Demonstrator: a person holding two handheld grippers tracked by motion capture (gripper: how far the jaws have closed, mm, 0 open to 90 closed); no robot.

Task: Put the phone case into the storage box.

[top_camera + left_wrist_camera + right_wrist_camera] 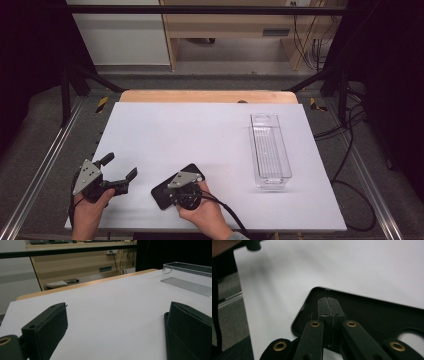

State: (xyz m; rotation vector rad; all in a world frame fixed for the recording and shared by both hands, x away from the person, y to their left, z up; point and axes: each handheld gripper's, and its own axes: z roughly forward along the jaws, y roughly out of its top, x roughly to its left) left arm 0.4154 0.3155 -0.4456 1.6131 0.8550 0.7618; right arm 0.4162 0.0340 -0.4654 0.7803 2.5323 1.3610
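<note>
Phone case: a flat black phone case (167, 189) lies on the white table (200, 135) near the front edge, turned at an angle; its camera cut-out shows in the right gripper view (412, 336).
Right gripper: the right gripper (181, 192) hangs directly over the phone case, held in the person's right hand (205, 212). In its own view the two black jaws are pressed together with nothing between them (329, 305), their tips pointing down at the case's dark face near one rounded corner. Whether the tips touch the case cannot be told.
Left gripper: the left gripper (120, 167) sits to the left of the case, apart from it, its jaws spread wide and empty.
Clear bin: a long clear plastic bin (270, 150) stands on the right side of the table, well apart from the case.
</note>
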